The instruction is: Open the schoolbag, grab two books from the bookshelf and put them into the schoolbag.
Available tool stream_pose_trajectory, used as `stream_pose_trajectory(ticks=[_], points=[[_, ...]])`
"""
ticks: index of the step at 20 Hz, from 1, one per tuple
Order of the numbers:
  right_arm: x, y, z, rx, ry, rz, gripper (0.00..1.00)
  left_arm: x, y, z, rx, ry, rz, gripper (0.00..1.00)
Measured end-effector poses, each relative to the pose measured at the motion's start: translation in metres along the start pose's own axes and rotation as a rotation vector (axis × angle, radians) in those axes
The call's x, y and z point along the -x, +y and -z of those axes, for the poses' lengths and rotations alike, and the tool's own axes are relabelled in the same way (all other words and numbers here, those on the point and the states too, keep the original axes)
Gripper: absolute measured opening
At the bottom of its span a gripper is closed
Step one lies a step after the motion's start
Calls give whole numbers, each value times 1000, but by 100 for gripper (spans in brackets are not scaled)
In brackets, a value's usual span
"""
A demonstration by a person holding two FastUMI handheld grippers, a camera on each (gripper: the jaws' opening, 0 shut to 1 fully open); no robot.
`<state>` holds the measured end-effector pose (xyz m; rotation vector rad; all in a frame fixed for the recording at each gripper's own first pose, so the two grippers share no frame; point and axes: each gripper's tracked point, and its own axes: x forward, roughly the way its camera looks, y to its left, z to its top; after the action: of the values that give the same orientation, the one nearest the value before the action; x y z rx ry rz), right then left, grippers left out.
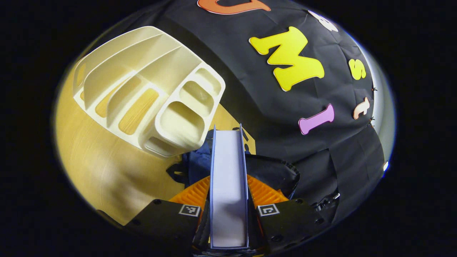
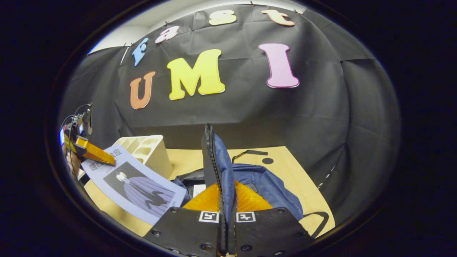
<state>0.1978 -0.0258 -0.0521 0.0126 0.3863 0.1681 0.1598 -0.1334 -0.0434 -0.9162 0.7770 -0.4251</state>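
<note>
Left claw [image 1: 228, 200]: closed on a book [image 1: 228, 185], both ribbed fingers pressing its covers; the book is seen edge-on, a smooth white block of pages between thin pale-blue covers. In the right gripper view this claw [image 2: 98, 154] shows farther off, holding the same book [image 2: 135, 185] by its upper corner.
Book cover: flat, pale lavender, printed with a dark figure in a striped robe; it hangs tilted over the surface's left part, just beside the schoolbag.
Right claw [image 2: 227, 205]: pinched tight on the schoolbag's opening flap [image 2: 217, 167], holding that strip of fabric upright with the zipper teeth running along its edge.
Schoolbag [image 2: 264, 185]: soft navy cloth with black straps, lying slumped on the surface, mouth held open.
Bookshelf [image 1: 142, 89]: cream moulded plastic, smooth, with curved dividers and rounded slots; stands on the surface behind the bag.
Surface [image 1: 96, 171]: light wood grain, matte.
</note>
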Motion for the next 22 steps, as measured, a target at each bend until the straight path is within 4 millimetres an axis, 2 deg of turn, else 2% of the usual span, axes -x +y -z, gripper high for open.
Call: stream_pose_trajectory(ticks=[2, 5, 8, 12, 13, 17, 22], points=[[2, 2, -5, 9, -12, -5, 2, -21, -1, 0, 20, -8, -8, 44], [5, 2, -7, 31, -23, 1, 0, -43, -3, -4, 39, -57, -19, 44], [6, 3, -8, 45, -31, 4, 2, -63, -11, 3, 28, -92, -10, 45], [7, 12, -16, 63, -55, -3, 0, -90, -17, 25, 0, -115, 5, 44], [9, 15, -22, 75, -70, -2, 5, -97, -20, 27, 2, -129, 11, 45], [13, 35, -34, 99, -101, -46, 3, -126, -32, 43, 5, -142, 54, 45], [12, 42, -48, 118, -115, -52, 3, -165, -44, 62, 58, -129, 115, 44]])
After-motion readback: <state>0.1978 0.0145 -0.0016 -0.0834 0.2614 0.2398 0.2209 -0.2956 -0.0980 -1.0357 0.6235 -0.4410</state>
